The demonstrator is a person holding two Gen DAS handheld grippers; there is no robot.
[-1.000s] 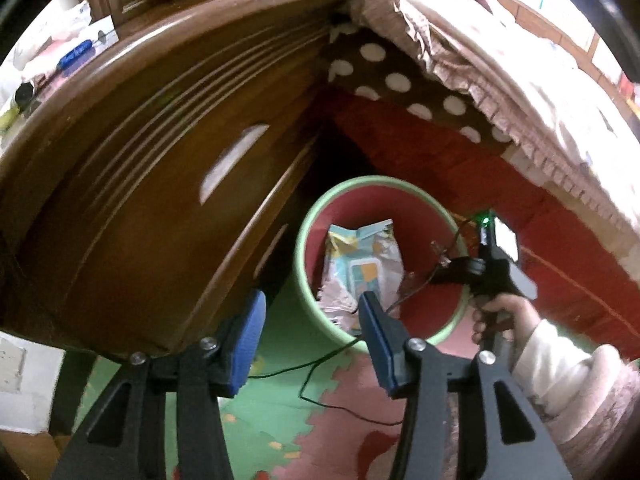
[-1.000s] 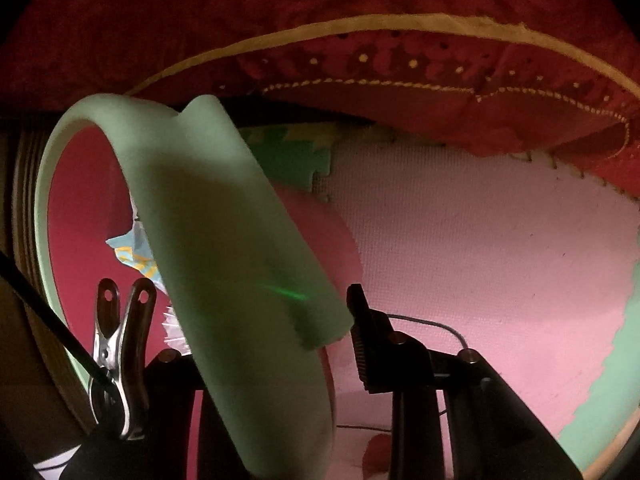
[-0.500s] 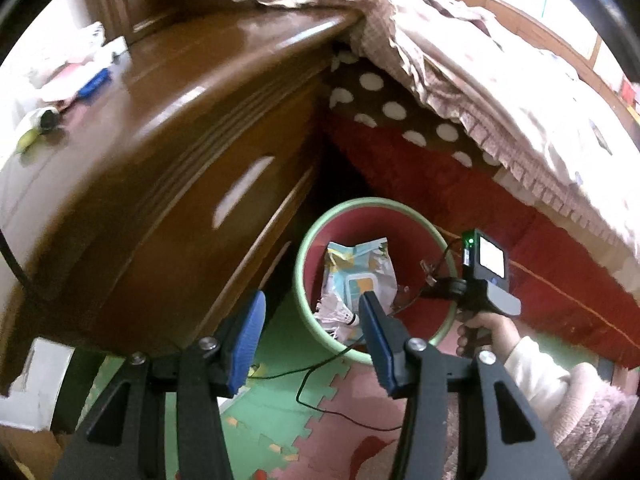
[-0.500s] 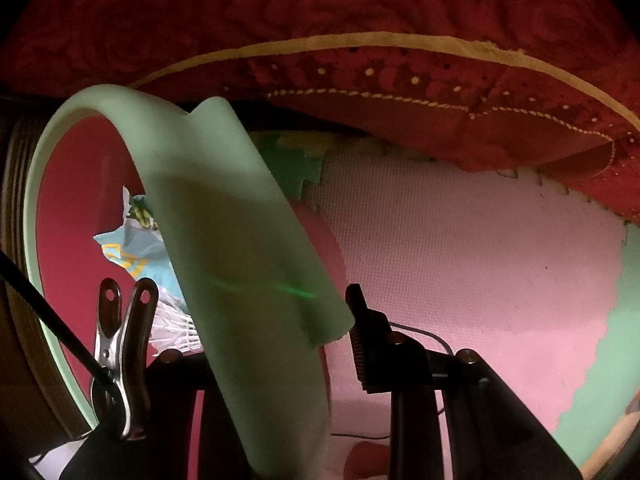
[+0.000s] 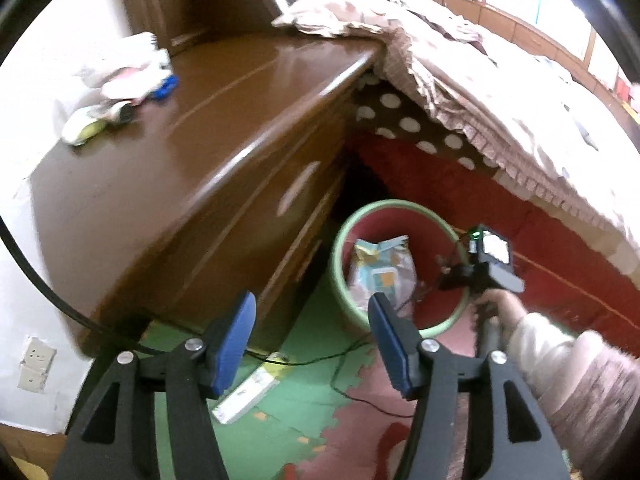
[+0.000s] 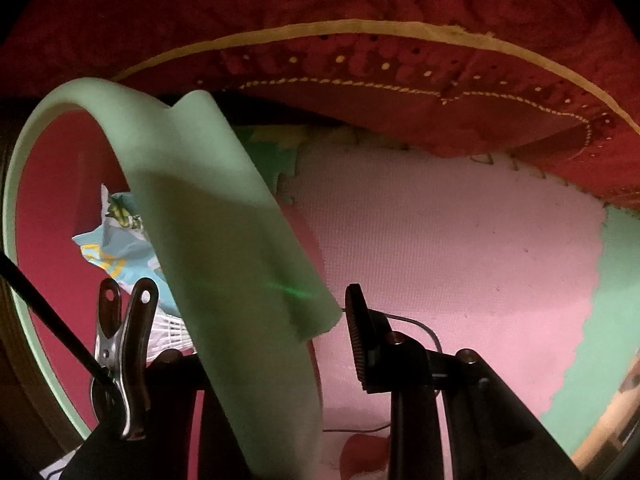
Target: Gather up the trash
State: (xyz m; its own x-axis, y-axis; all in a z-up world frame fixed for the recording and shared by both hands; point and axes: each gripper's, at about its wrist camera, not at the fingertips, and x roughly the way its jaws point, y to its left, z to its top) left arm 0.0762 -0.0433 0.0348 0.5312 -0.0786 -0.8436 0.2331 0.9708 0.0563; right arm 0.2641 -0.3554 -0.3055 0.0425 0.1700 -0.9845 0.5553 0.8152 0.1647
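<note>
A pale green trash bin with a red inside stands on the floor between a wooden nightstand and the bed. A crumpled light blue wrapper lies in it, also seen as the wrapper in the right wrist view. My left gripper hangs above and in front of the bin, its blue-padded jaws opening with nothing between them. My right gripper, held by a hand in a pale sleeve, is at the bin's right rim. In its own view the right gripper is shut on the green rim; its left finger is hidden behind the rim.
The nightstand fills the left, with wrappers and white scraps at its far corner. A white packet and a black cable lie on the green and pink foam mat. The bed with its red skirt is to the right.
The left gripper has risen and drawn back from the bin, bringing the nightstand top into view, and its jaws stand wider. The right gripper keeps its place on the rim.
</note>
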